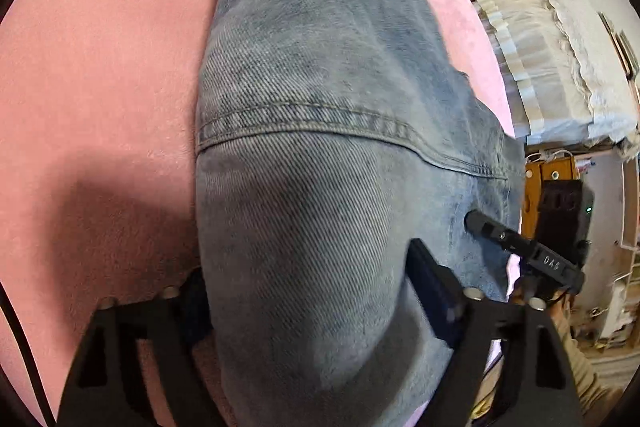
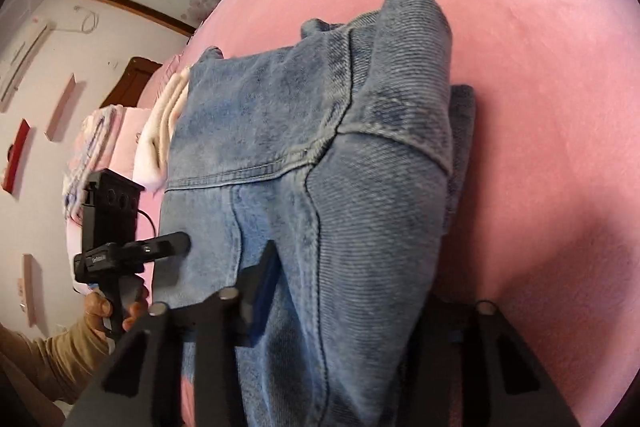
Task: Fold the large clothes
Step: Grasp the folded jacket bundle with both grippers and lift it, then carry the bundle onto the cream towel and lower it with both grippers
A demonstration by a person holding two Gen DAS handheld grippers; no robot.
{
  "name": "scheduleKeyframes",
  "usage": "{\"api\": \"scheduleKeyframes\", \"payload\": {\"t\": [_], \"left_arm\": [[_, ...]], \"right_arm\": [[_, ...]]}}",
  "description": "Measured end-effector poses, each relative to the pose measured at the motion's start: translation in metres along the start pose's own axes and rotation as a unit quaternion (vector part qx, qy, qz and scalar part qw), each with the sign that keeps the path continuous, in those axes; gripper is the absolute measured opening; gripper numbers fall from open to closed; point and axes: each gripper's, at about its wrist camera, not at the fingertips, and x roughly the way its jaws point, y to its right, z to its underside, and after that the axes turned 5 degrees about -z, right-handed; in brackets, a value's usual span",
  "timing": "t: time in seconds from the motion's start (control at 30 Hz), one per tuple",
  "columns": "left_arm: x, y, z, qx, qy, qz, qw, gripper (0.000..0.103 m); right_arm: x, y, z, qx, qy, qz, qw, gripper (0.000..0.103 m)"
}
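Faded blue jeans (image 1: pixel 320 75) lie lengthwise on a pink bed cover (image 1: pixel 100 67), with a stitched seam running across them. My left gripper (image 1: pixel 308 287) has a thick bulge of denim filling the gap between its fingers, and both pads press against it. In the right wrist view the jeans (image 2: pixel 260 115) are bunched into a raised fold. My right gripper (image 2: pixel 352 279) is shut on that fold; its left finger (image 2: pixel 262 291) shows and the other is hidden behind the denim. Each view shows a finger (image 1: pixel 492 233) of the other gripper resting on the jeans.
The pink cover (image 2: pixel 540 67) spreads wide on both sides of the jeans. Folded white and pink bedding (image 2: pixel 160 135) lies beside them at the bed's edge. A pale heap of bedding (image 1: pixel 540 47) and wooden furniture (image 1: pixel 548 179) stand beyond. A hand (image 2: pixel 120 307) in a tan sleeve holds the left gripper.
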Motion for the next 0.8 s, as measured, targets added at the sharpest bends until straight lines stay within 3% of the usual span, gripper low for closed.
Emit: {"api": "scheduleKeyframes", "payload": {"t": [0.1, 0.2, 0.4, 0.63, 0.8], "left_arm": [[-0.014, 0.007, 0.004, 0.017, 0.016, -0.001, 0.9997, 0.06], [-0.032, 0.013, 0.008, 0.026, 0.029, 0.012, 0.9992, 0.053], [-0.08, 0.011, 0.022, 0.042, 0.045, 0.004, 0.9981, 0.052], [-0.143, -0.011, 0.033, 0.044, 0.05, -0.024, 0.9975, 0.052], [-0.187, -0.035, 0.029, 0.032, 0.065, -0.035, 0.9967, 0.052]], "right_arm": [[-0.01, -0.023, 0.003, -0.016, 0.018, 0.014, 1.0, 0.022], [-0.015, -0.05, 0.007, -0.034, 0.029, 0.029, 0.999, 0.021], [-0.019, -0.105, 0.021, -0.054, 0.033, 0.042, 0.997, 0.019], [-0.008, -0.163, 0.041, -0.041, 0.028, 0.014, 0.999, 0.019], [0.013, -0.21, 0.038, -0.043, 0.021, -0.005, 0.999, 0.019]]}}
